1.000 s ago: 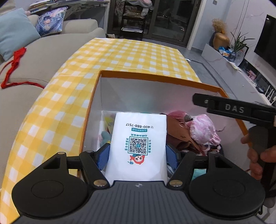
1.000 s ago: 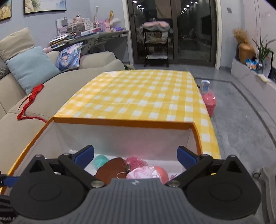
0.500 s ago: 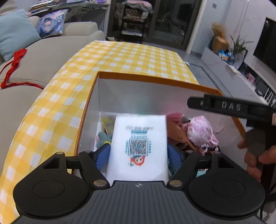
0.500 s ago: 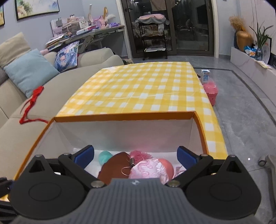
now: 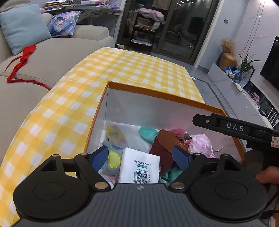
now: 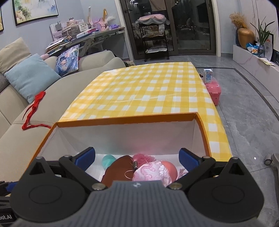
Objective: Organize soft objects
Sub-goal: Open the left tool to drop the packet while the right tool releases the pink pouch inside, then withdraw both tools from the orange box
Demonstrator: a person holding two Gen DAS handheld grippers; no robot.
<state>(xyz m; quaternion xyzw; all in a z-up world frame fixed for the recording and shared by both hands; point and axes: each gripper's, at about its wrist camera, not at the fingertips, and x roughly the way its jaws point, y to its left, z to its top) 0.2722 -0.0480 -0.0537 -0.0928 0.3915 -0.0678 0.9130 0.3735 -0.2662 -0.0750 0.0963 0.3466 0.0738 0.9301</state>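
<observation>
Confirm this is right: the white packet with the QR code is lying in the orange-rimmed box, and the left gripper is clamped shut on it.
Not quite. The left wrist view shows the left gripper open, its jaws having just been opening, blue pads clear of the white packet. The packet does lie in the orange-rimmed box, among the soft things.

A home living room: beige sofa (image 6: 97, 69) with cushions (image 6: 31, 76), checked tablecloth (image 6: 148, 90), framed painting (image 6: 34, 10), TV (image 5: 272, 64), potted plant (image 6: 263, 35), glass doors (image 6: 191, 24), tiled floor (image 6: 247, 113)
</observation>
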